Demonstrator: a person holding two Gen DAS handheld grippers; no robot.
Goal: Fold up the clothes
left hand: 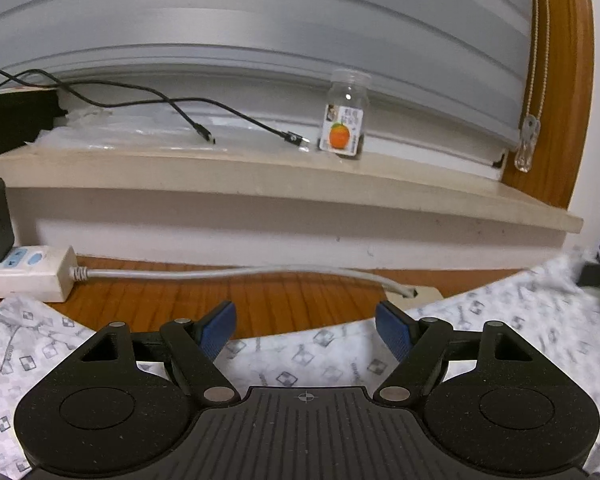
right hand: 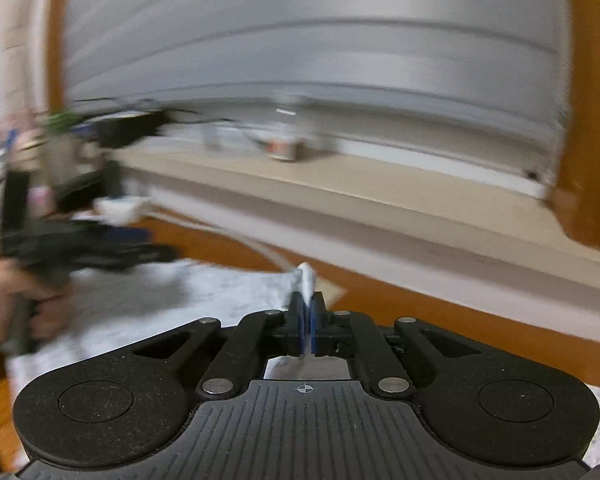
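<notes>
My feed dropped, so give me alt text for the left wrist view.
The left claw stands open, blue pads spread above a white patterned garment on a wooden table. Behind it, a windowsill holds a small clear bottle with an orange label and loose black cables; a white power strip lies at left.

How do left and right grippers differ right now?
The left gripper is open, blue pads spread wide with nothing between them; the right gripper is shut on a fold of the patterned garment. The left hovers over flat cloth; the right has its pinch raised off the table. The right's view is motion-blurred, the left's sharp. Both face the windowsill.
</notes>
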